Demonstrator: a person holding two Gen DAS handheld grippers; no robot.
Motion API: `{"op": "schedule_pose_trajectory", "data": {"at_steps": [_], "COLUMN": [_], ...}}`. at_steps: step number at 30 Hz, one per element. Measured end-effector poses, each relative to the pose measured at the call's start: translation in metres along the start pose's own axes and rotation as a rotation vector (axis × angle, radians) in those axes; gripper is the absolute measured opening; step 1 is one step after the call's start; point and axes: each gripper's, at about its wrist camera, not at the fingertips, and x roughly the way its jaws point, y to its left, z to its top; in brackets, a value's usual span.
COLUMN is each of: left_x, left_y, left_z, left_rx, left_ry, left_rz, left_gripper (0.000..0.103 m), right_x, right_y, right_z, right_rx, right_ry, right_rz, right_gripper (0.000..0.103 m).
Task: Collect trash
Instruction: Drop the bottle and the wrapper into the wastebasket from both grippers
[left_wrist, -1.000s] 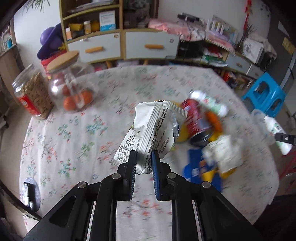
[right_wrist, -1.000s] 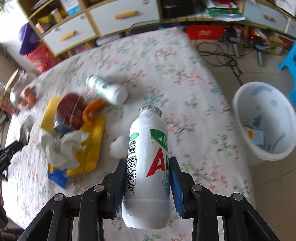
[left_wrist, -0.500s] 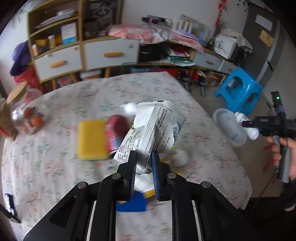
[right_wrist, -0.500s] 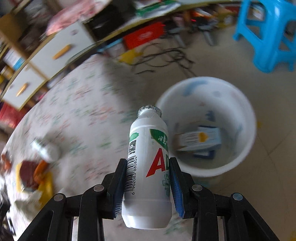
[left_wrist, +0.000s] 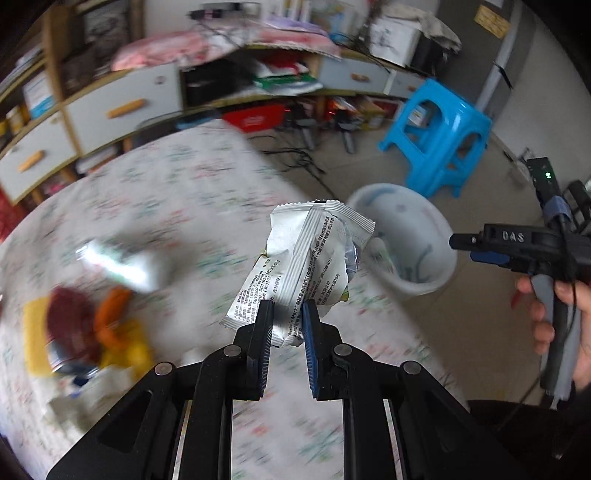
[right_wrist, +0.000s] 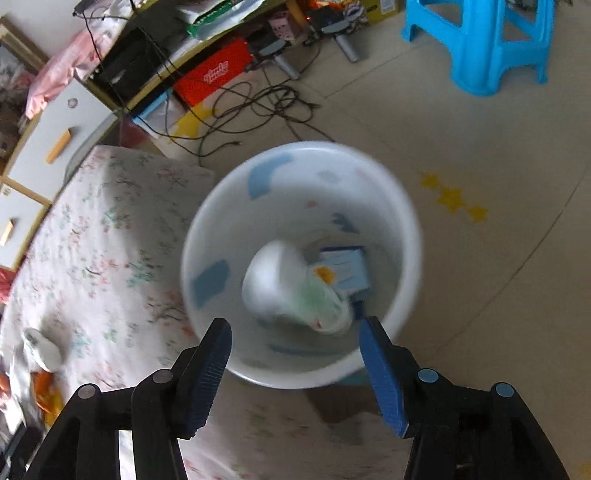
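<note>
The right gripper (right_wrist: 295, 363) hangs above the white bin (right_wrist: 402, 229), its jaws opening with nothing between them. A second ago those jaws clamped a white drink bottle (right_wrist: 291, 291) over the table; now the bottle appears blurred inside the bin, beside a blue carton (right_wrist: 347, 267) lying toward two o'clock of the bin floor. Judgement: the bottle has been let go and is dropping or has just landed, so that item counts as collected.

The left gripper (left_wrist: 288, 314) is closed tight on the lower edge of a crumpled silver snack wrapper (left_wrist: 314, 251), which stands up from the pads. In its view the bin (left_wrist: 436, 229) sits on the floor at two o'clock of the wrapper, off the edge of the table, with the other gripper (left_wrist: 480, 247) and the hand carrying it (left_wrist: 565, 325) at three o'clock. A second ago this view faced the middle of the table; the bin is now ahead, so the wrapper is on its way there.

Still on the flowered tablecloth (left_wrist: 166, 192) at nine o'clock: a small white bottle (left_wrist: 122, 264), a red can (left_wrist: 70, 325), orange peel (left_wrist: 114, 314) and yellow packaging (left_wrist: 35, 332), all blurred. Judgement: the wrapper goes next; several items remain.
</note>
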Motion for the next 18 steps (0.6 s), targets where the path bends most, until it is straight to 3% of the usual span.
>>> {"op": "schedule_pose_trajectory", "data": {"at_steps": [9, 14, 15, 18], "left_x": [0.064, 0.078, 0.077, 0.077], "left_y": [-0.082, -0.104, -0.106, -0.105], "left_z": [0.026, 0.036, 0.037, 0.039], "left_rx": [0.106, 0.116, 0.111, 0.086], "left_ry": [0.057, 0.035, 0.027, 0.054], "left_rz": [-0.059, -0.073, -0.075, -0.064], "left_gripper": [0.017, 0.022, 0.029, 0.077], "right_x": [-0.028, -0.039, -0.041, -0.045], "right_y": [-0.072, -0.102, -0.106, -0.106], "right_z": [-0.006, -0.006, -0.006, -0.003], "right_rx": [0.044, 0.069, 0.074, 0.07], "right_ry": [-0.004, -0.017, -0.021, -0.033], "right_rz": [-0.029, -0.046, -0.046, -0.047], "right_gripper": [0.064, 0.065, 0.065, 0.066]}}
